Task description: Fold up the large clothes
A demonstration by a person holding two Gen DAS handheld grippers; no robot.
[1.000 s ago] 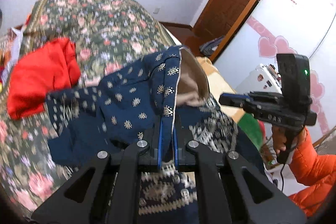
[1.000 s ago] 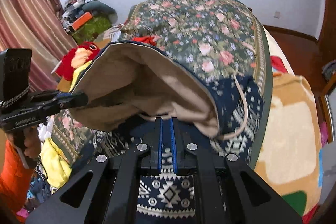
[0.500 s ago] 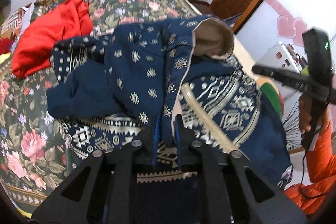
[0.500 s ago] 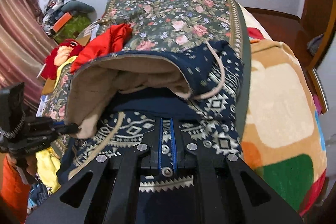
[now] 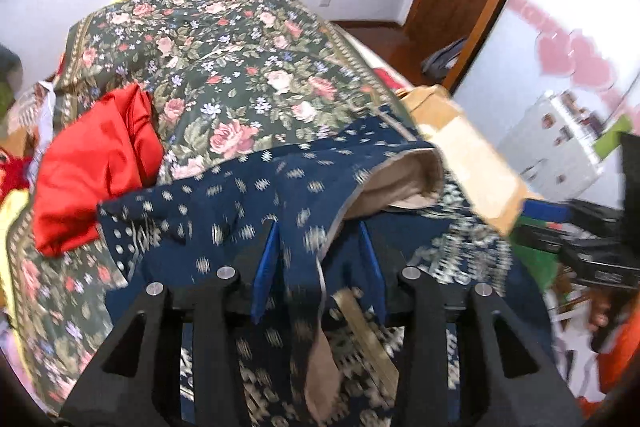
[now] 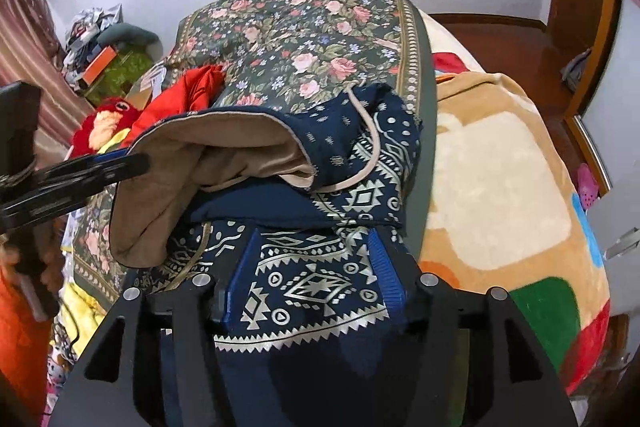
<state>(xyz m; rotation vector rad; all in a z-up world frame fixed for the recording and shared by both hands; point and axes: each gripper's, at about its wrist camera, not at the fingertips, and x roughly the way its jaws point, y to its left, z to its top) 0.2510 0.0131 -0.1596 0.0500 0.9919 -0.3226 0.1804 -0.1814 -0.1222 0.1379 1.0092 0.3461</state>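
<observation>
nearby, red cloth [image 5: 92, 167] flanks navy garment [image 6: 320, 279]; both grippers' fingers [image 5: 266, 263] opening, unpinched.

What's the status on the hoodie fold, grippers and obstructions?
Left gripper and right gripper jaws both opening, cloth between them, letting go. Navy patterned hoodie on floral bedspread, hood folded over. Red garment alongside.
</observation>
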